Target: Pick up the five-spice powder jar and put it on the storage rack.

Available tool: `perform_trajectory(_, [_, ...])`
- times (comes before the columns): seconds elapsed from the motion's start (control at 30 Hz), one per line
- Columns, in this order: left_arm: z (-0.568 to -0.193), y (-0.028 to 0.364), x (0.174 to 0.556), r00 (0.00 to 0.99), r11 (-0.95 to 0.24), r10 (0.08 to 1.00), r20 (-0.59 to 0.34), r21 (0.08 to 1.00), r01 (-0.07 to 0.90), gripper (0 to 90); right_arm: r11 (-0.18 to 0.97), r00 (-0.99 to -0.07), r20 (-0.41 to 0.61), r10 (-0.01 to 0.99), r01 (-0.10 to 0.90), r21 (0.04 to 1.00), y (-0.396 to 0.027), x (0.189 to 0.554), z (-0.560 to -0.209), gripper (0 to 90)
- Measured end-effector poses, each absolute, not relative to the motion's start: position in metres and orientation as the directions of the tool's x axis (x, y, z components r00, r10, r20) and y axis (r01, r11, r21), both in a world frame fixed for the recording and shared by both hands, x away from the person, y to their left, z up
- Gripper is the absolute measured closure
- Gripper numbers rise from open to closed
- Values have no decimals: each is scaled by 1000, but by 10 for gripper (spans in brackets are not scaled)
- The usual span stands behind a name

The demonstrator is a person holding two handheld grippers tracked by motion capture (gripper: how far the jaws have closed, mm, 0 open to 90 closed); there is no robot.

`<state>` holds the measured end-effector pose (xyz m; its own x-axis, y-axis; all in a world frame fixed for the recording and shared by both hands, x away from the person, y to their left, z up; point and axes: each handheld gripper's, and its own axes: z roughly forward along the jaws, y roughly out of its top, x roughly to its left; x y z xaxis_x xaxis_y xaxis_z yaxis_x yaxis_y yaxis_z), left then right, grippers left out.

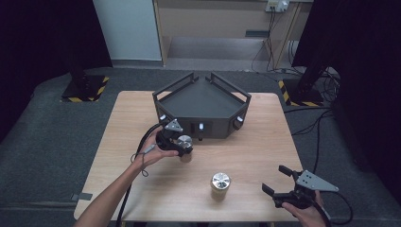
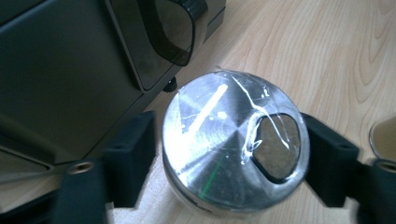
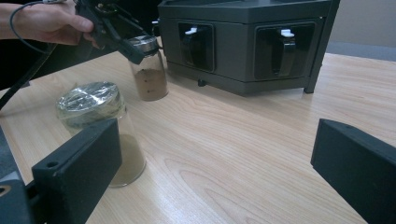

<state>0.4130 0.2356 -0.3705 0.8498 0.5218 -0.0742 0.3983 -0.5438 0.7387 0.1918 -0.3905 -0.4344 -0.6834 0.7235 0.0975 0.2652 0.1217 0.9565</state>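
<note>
Left gripper (image 1: 182, 146) clamped on the silver lid of a glass spice jar (image 1: 185, 143), one jaw on each side, near the front of a dark angular rack (image 1: 201, 101) with windowed compartments. Jar part-filled with brown powder, base apparently on the bench (image 1: 246, 156). Right gripper (image 1: 279, 182) at the near right corner, held in a hand (image 1: 309, 213), jaws spread wide with nothing between them. Second silver-lidded jar (image 1: 220, 185) upright on the bench between the two grippers, nearer than the first jar, well apart from both.
</note>
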Motion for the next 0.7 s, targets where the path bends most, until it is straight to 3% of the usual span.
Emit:
perform_trajectory(0.2, [-369,236,406,852,-538,523,-37,761,363,332,122,-684,98,723,266,956,-390,192,-434,24])
perform_trajectory(0.47, [-364,236,408,852,-541,521,-54,751,379,342,120,-682,98,725,265,957,-391,192,-434,24])
perform_trajectory(0.7, [-341,236,406,870,-552,492,-37,759,345,342,120,-681,98,725,265,957,-391,192,-434,24])
